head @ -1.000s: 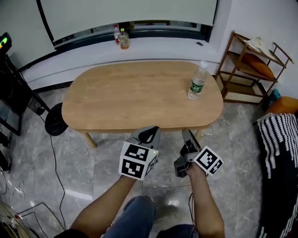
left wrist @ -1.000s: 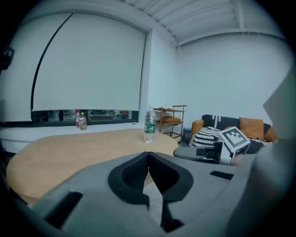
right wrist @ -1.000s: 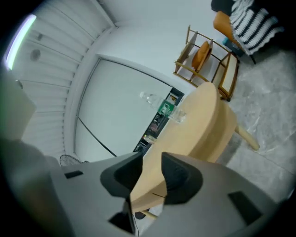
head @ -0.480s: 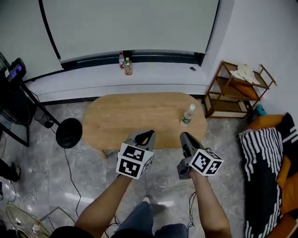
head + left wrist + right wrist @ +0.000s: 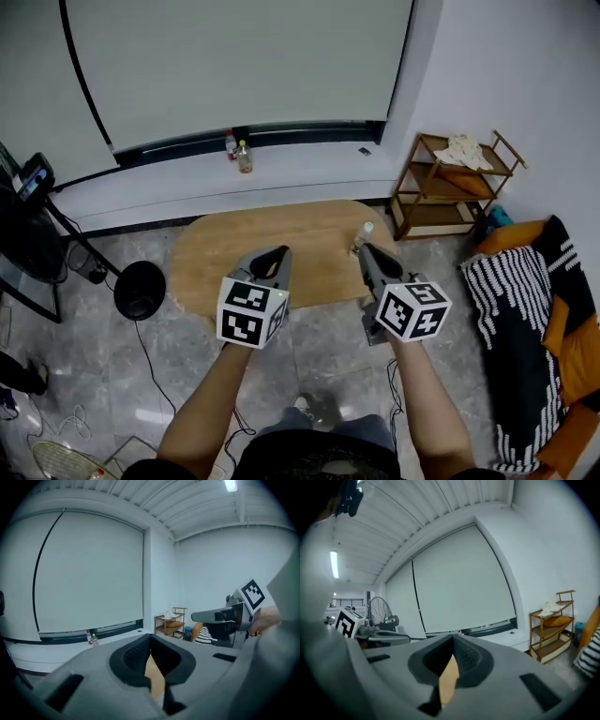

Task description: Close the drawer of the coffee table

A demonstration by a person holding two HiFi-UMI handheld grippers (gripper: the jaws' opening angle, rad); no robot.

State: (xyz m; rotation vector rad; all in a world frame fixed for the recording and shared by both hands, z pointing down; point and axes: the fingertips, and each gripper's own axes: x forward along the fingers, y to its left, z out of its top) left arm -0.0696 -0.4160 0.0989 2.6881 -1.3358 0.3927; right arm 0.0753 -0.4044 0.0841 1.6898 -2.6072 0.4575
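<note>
The oval wooden coffee table [image 5: 281, 246] stands far below on the grey tiled floor. No drawer shows; its near edge is partly hidden behind my grippers. The left gripper [image 5: 278, 253] is held high over the table's near side, jaws shut and empty. At the same height to the right is my right gripper [image 5: 366, 251], whose jaws have just closed with nothing between them. In the left gripper view the fingertips meet [image 5: 150, 637] over a sliver of tabletop. The right gripper view shows the same, tips together [image 5: 453, 639].
A clear bottle [image 5: 358, 240] stands at the table's right end. Two bottles [image 5: 236, 150] sit on the window ledge behind. A wooden shelf [image 5: 450, 183] is at the right, a striped cloth [image 5: 511, 309] below it. A black round stand base [image 5: 139, 291] is left.
The view and both grippers have risen well above the table, which now looks smaller and farther. The right gripper has rolled, its marker cube now more upright.
</note>
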